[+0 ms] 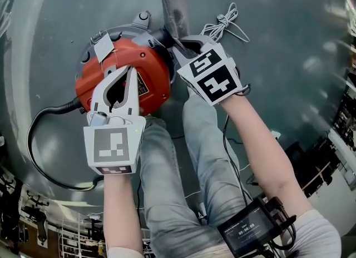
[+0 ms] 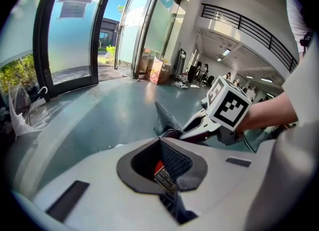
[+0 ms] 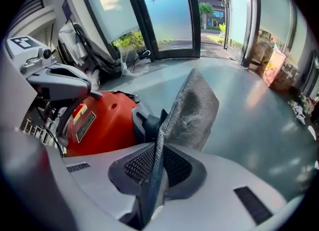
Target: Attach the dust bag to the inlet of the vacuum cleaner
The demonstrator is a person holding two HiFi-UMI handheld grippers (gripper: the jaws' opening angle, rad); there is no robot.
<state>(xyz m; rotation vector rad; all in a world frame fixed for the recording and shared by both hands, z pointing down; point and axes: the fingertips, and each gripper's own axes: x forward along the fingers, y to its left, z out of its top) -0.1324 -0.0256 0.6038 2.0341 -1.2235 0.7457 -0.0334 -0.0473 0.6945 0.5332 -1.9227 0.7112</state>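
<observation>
The red vacuum cleaner (image 1: 119, 73) stands on the grey floor by the person's knees. My left gripper (image 1: 129, 76) bears down on its top with its jaws together; red casing and a label (image 2: 162, 175) show through the hollow between the pads. The grey fabric dust bag (image 1: 174, 8) stands up beside the dark inlet (image 1: 161, 37) at the vacuum's right side. My right gripper (image 1: 182, 50) is shut on the bag's lower edge. In the right gripper view the bag (image 3: 192, 108) rises from between the pads, right next to the inlet (image 3: 144, 123).
A coiled white cable (image 1: 225, 20) lies on the floor beyond my right gripper. The vacuum's black power cord (image 1: 39, 151) loops out to the left. The person's legs (image 1: 206, 140) are just below the vacuum. Glass doors (image 3: 164, 16) stand behind.
</observation>
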